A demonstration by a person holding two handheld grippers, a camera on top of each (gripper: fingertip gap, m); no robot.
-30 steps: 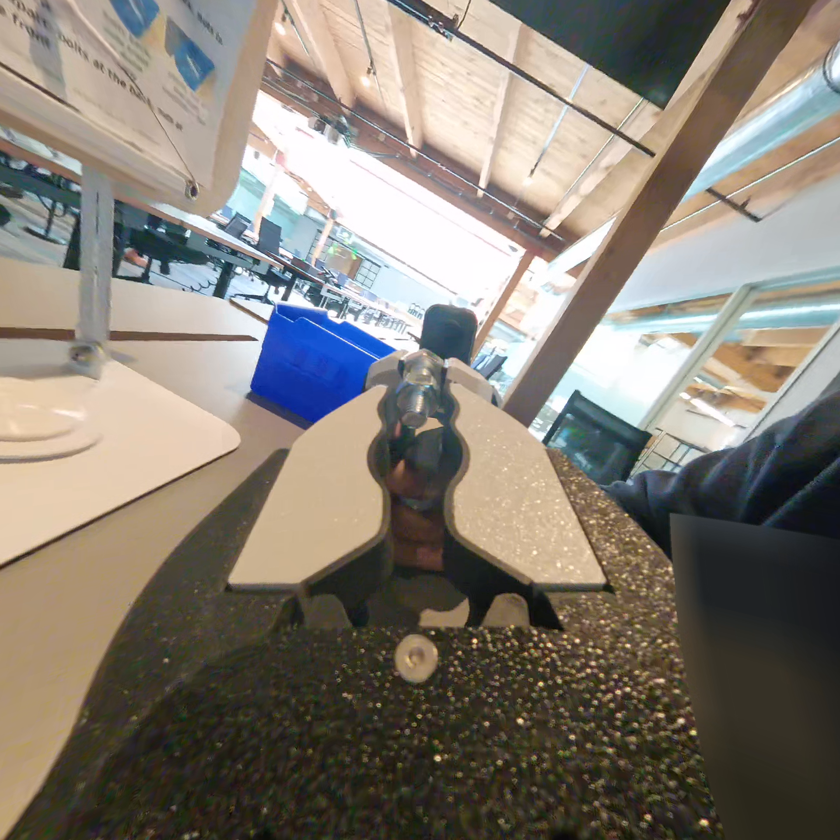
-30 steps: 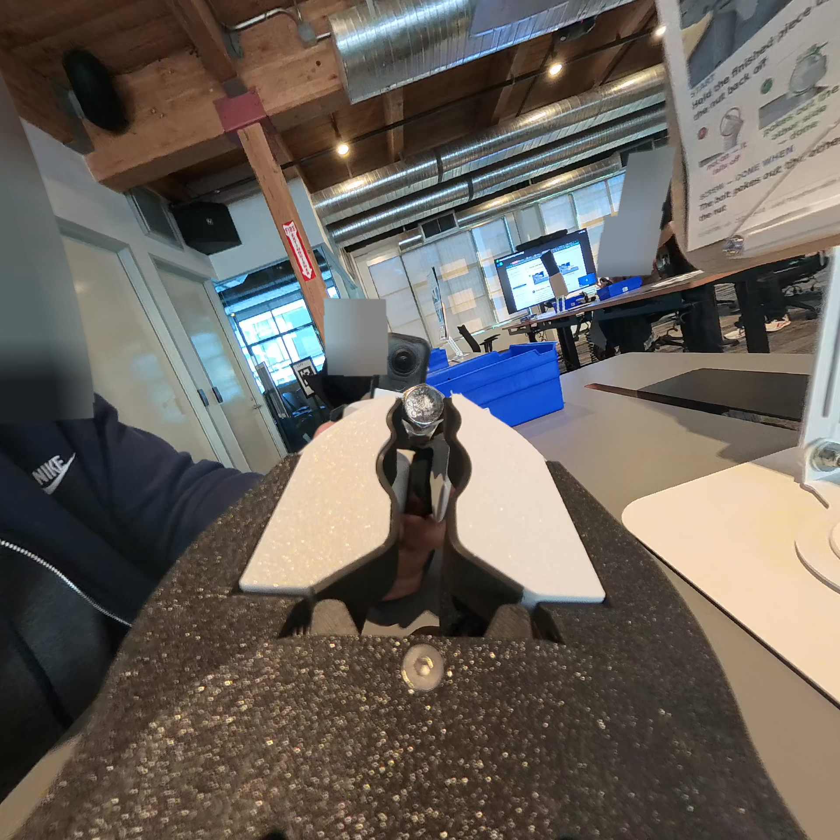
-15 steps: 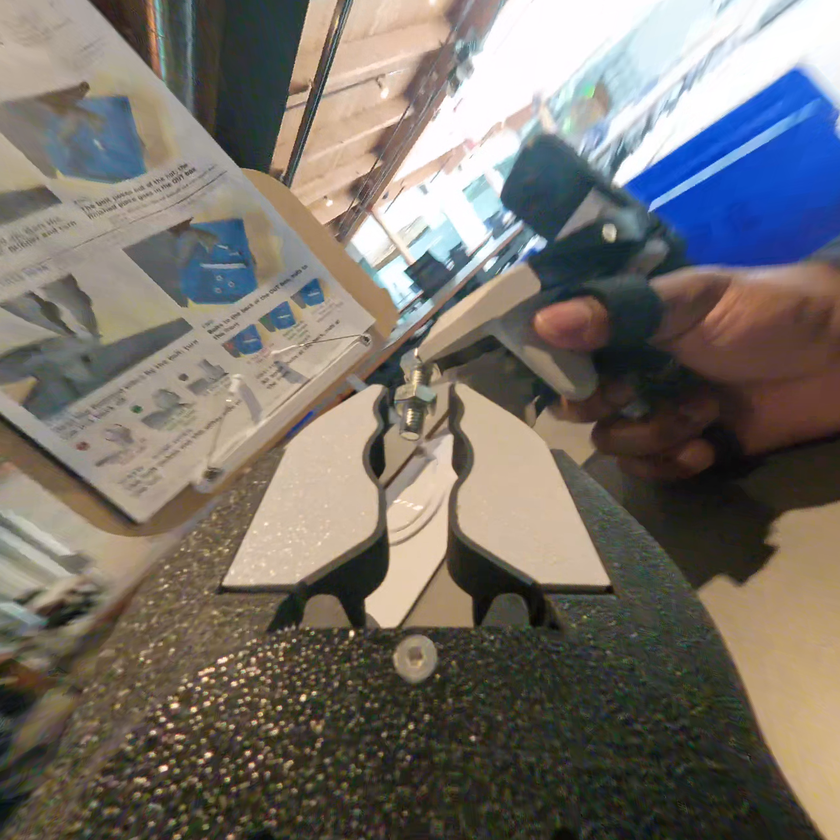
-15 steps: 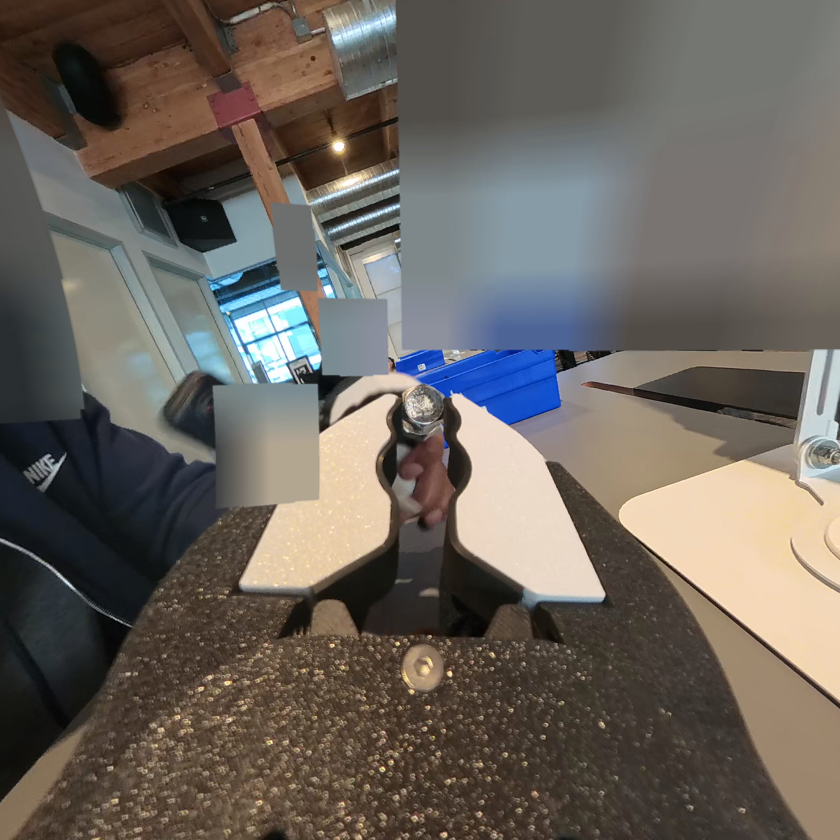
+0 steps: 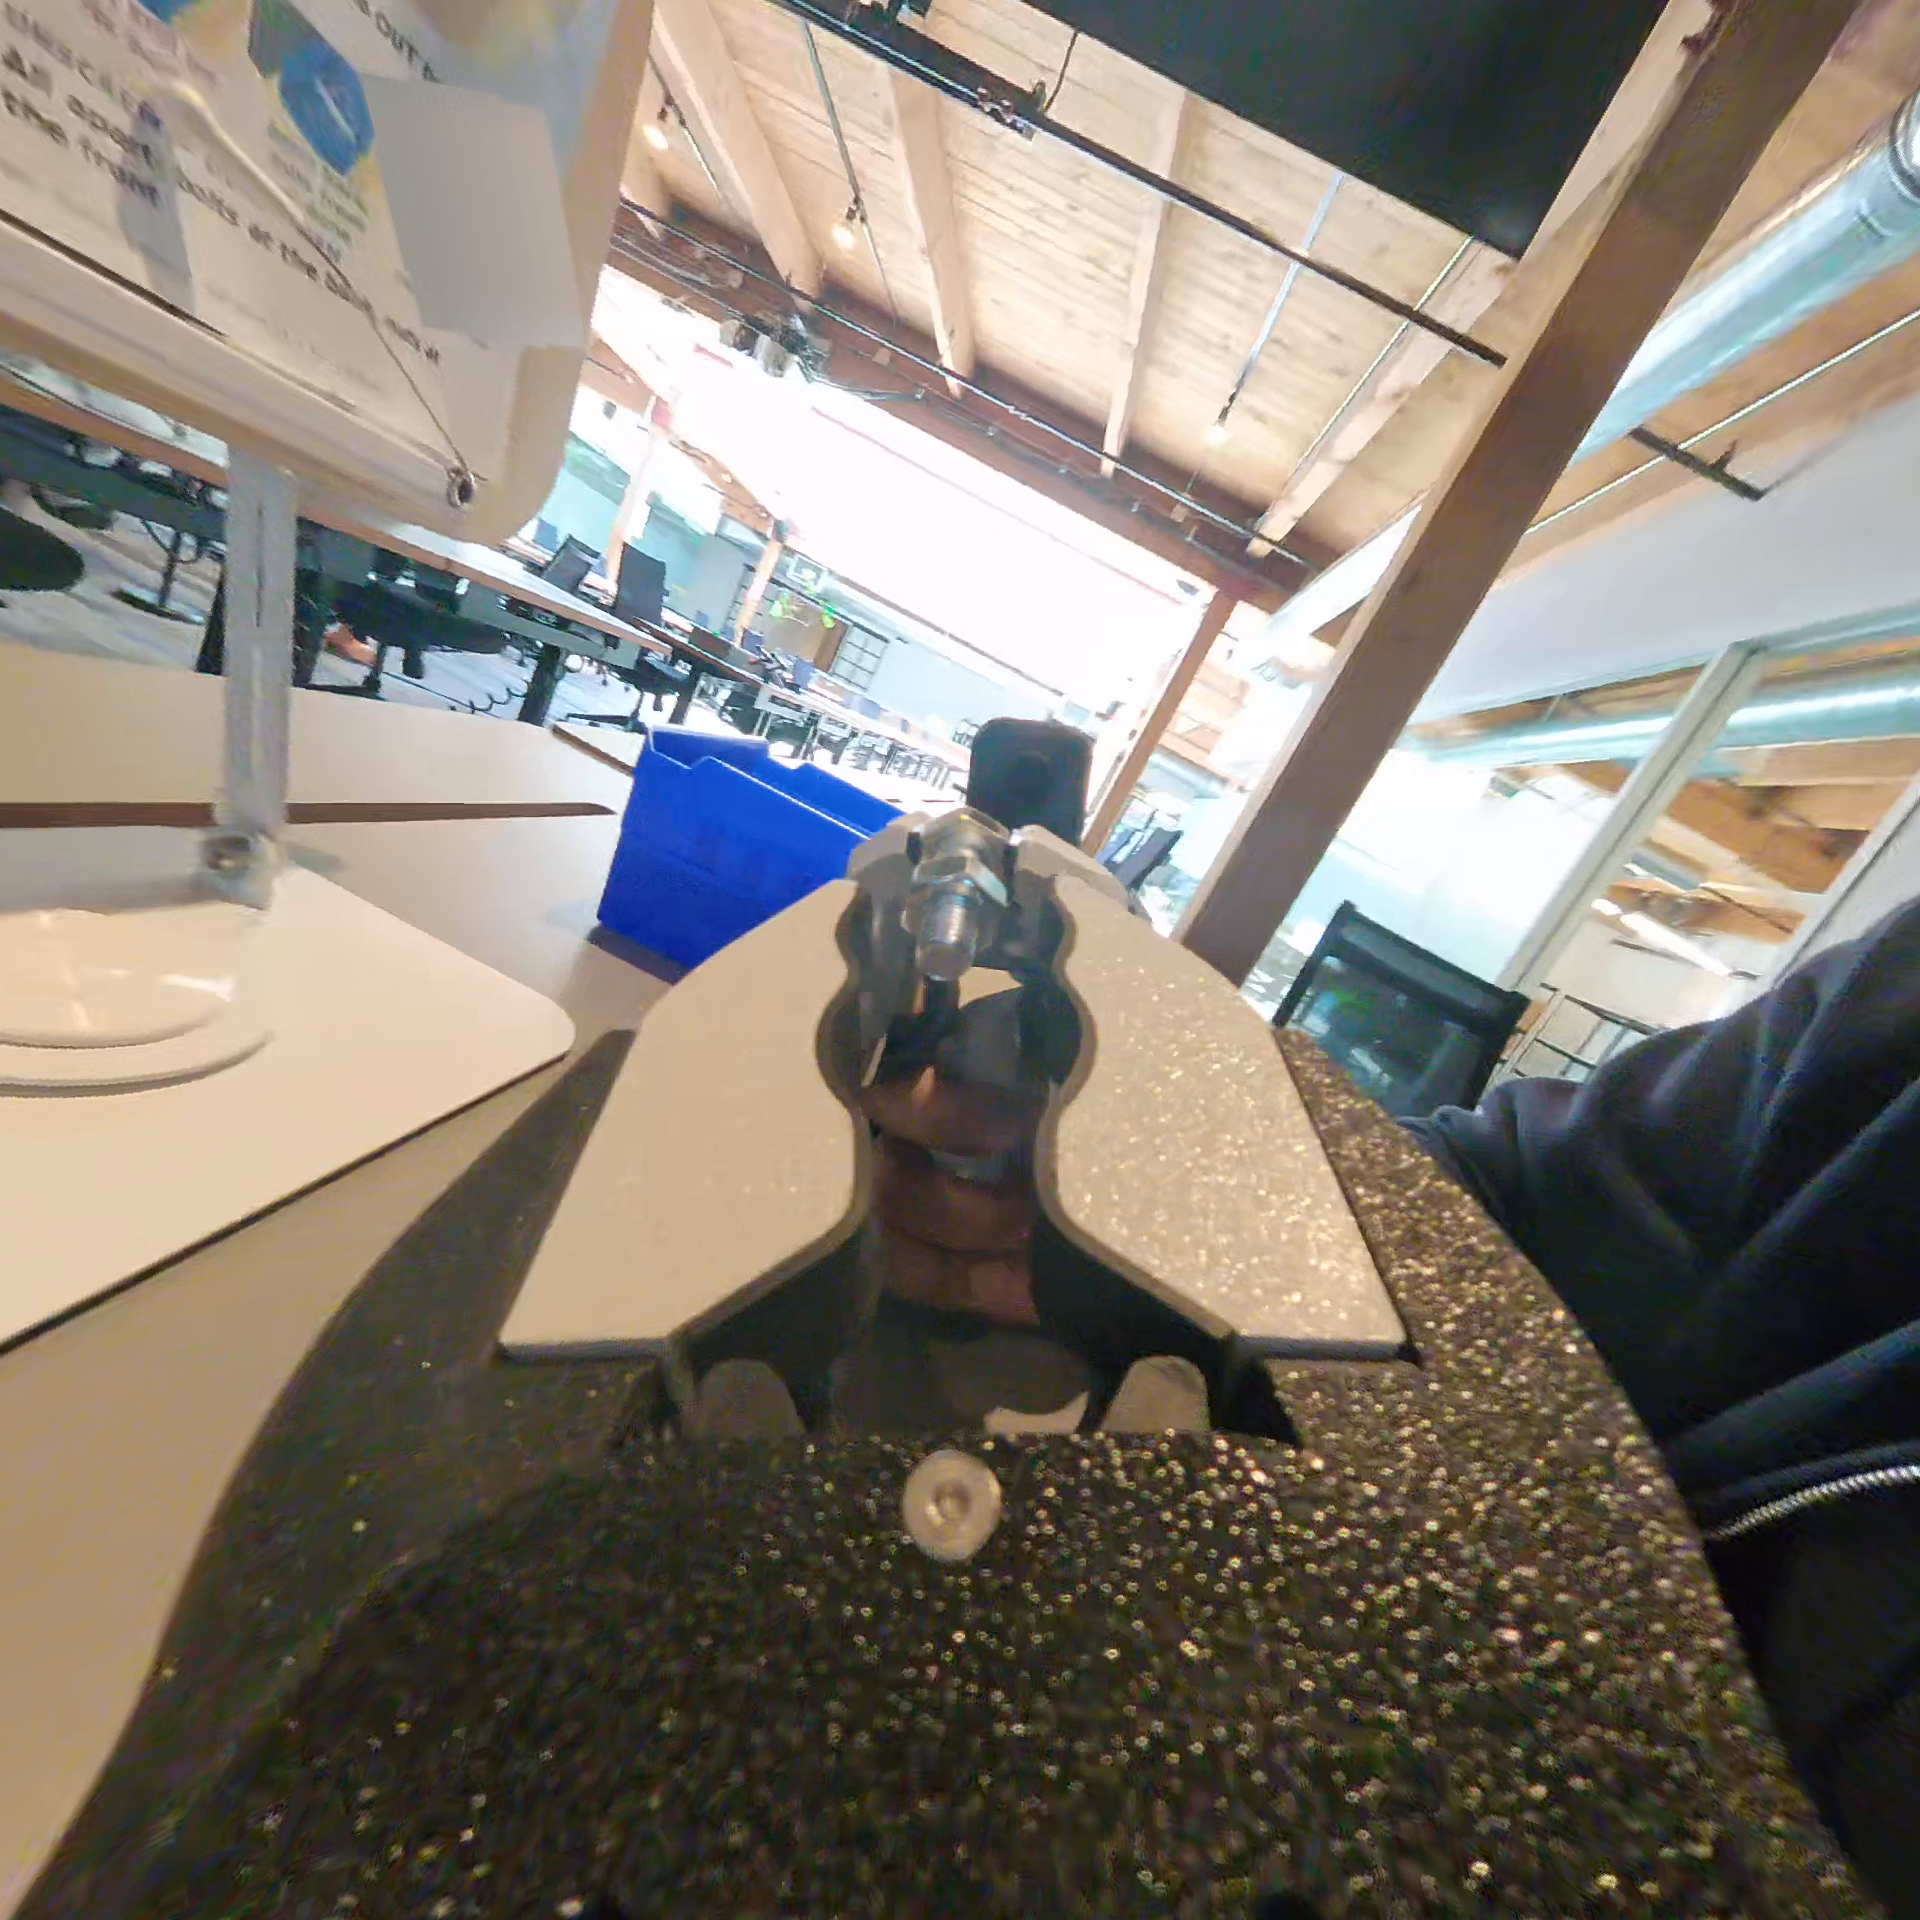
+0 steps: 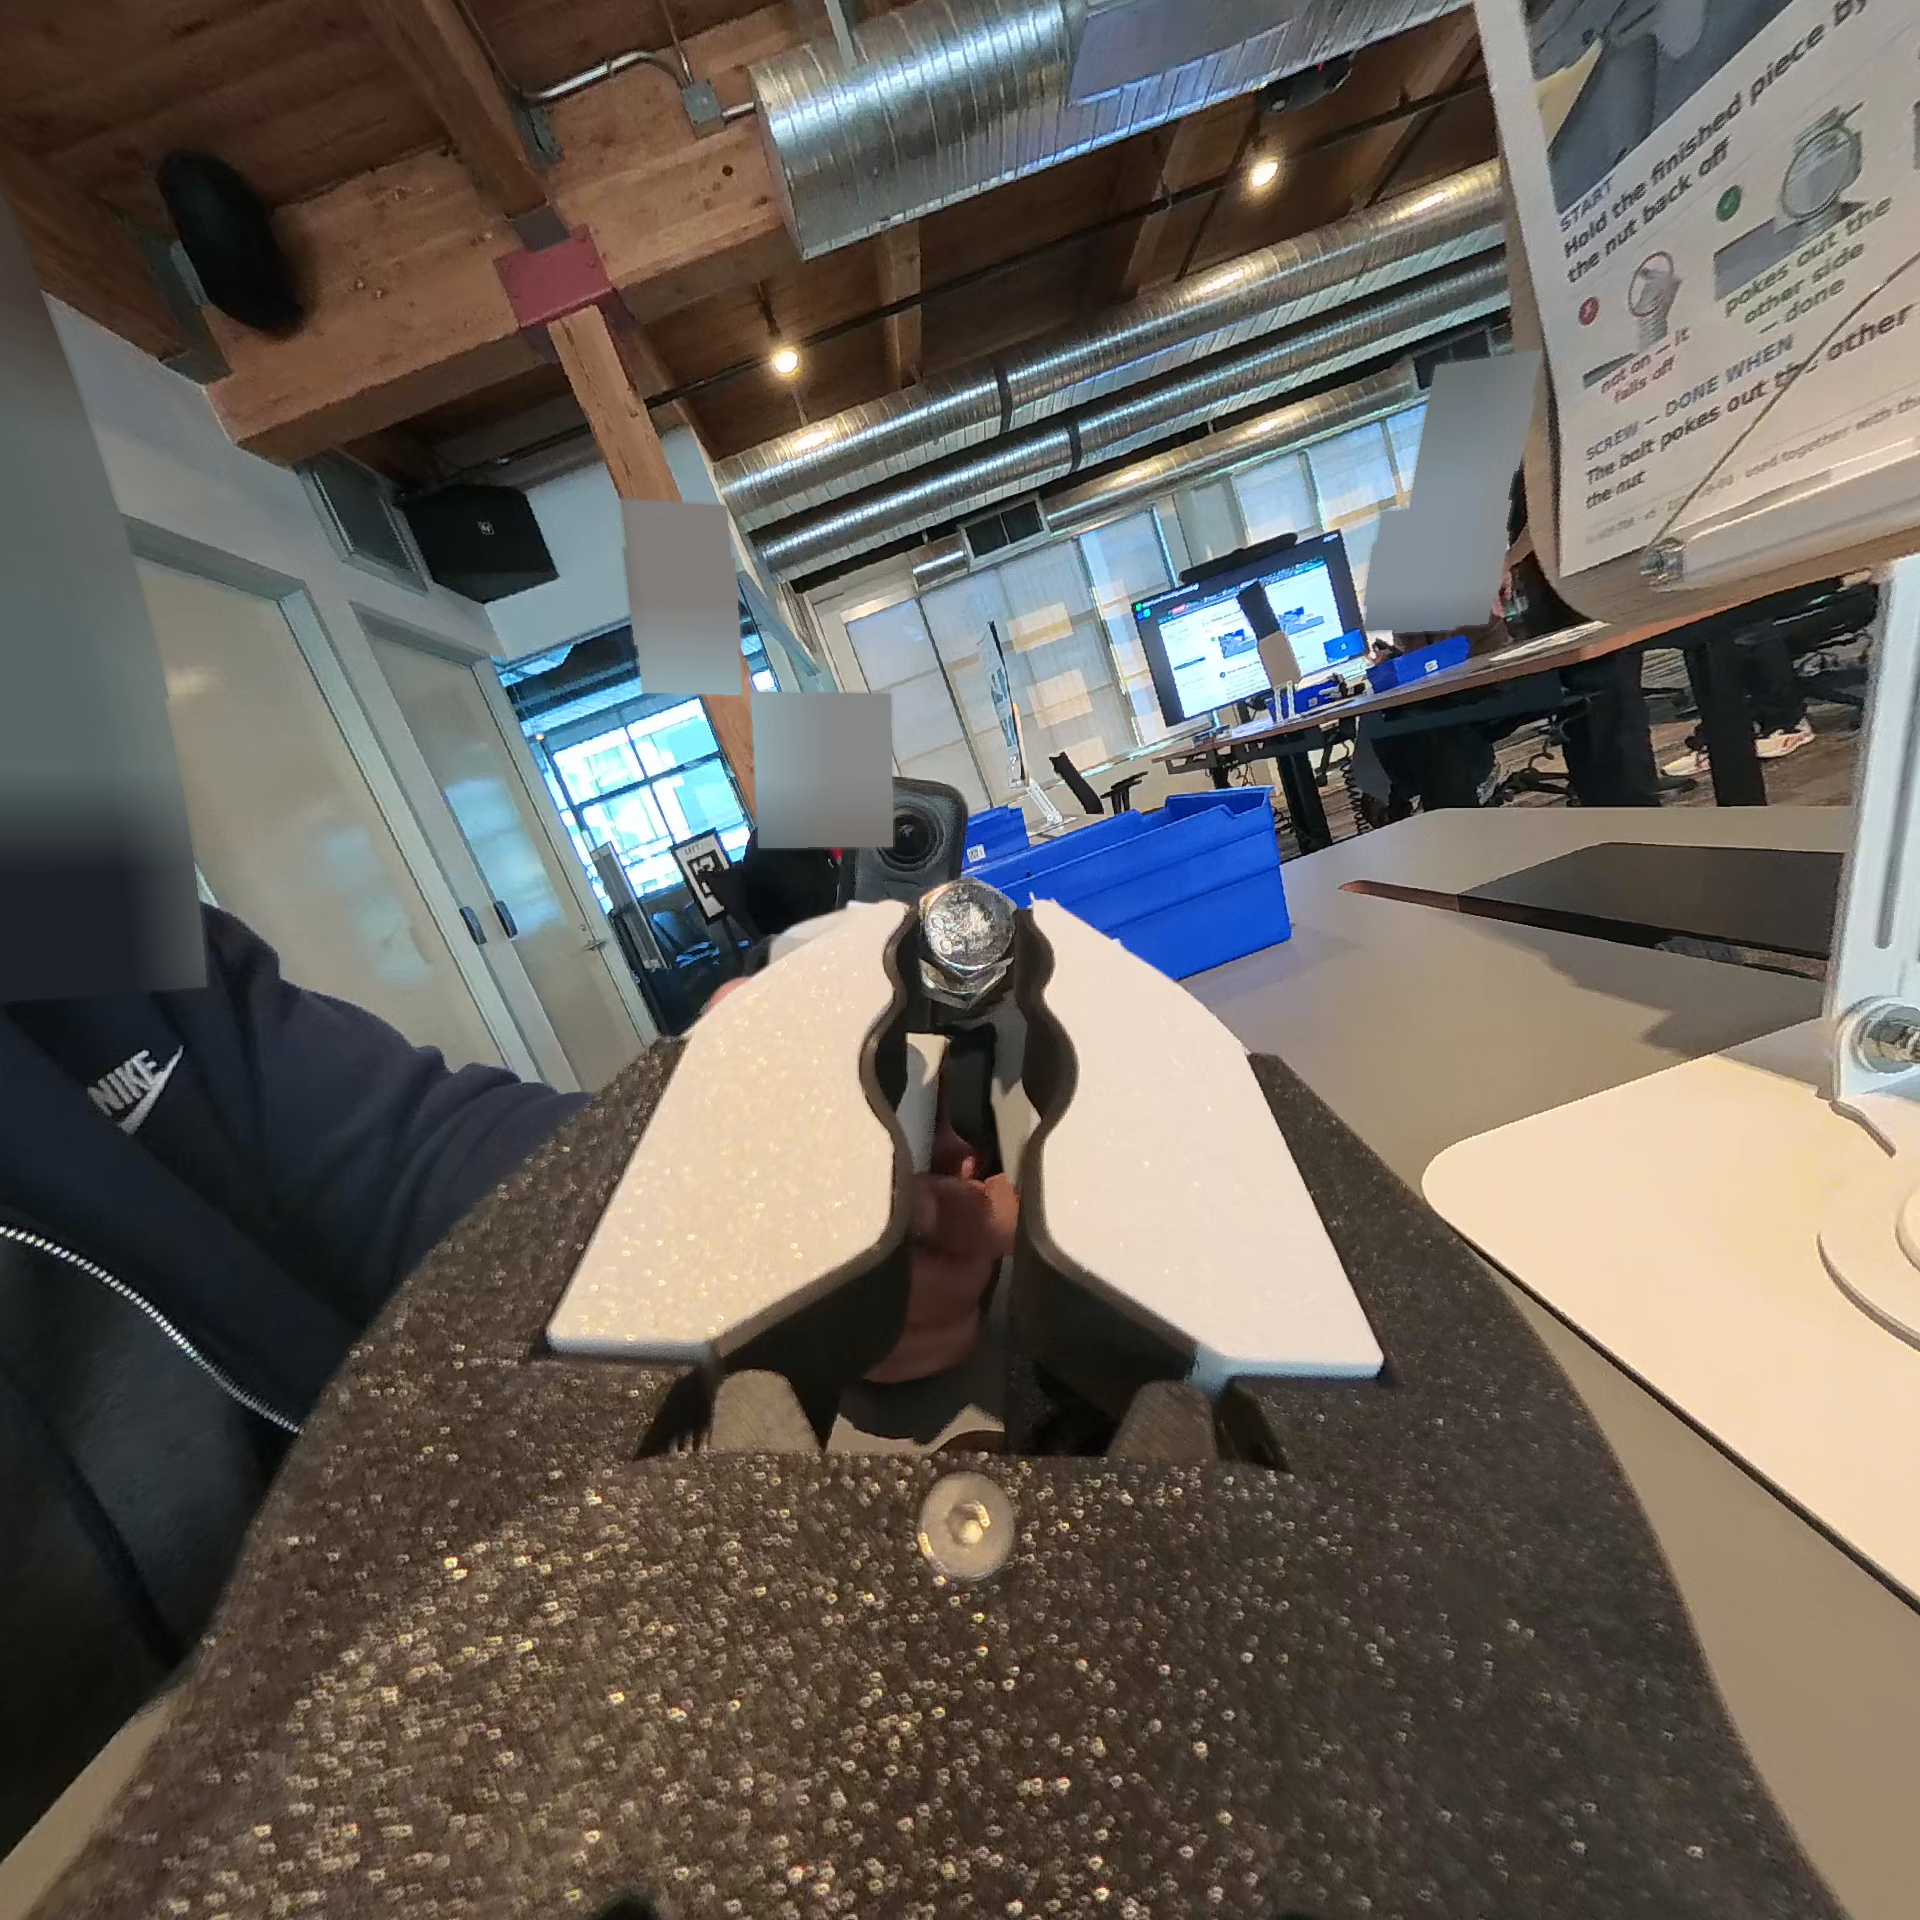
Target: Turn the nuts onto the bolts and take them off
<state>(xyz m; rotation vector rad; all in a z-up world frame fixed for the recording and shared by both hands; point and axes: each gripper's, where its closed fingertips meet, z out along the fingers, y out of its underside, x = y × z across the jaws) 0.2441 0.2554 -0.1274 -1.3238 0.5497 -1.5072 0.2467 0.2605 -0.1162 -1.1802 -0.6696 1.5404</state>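
L tool (image 5: 961,883) clamps the nut (image 5: 971,871), bolt's threaded end poking thru toward camera. R tool (image 6: 964,940) clamps the bolt (image 6: 964,935) head. Both tips meet head-on above the bench (image 6: 1455,997), w/ blue bin (image 5: 727,842) behind.

2 wrist views face each other closely, low over table (image 5: 125,1351), sharing bolt (image 6: 964,951)

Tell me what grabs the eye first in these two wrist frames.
The bolt, dead centre: the right gripper pinches its hex head, and in the left wrist view the left gripper closes on the nut, with the threaded tip poking toward the camera. Next, blue bins on the grey table behind, and the instruction sheet on its white stand at upper right.
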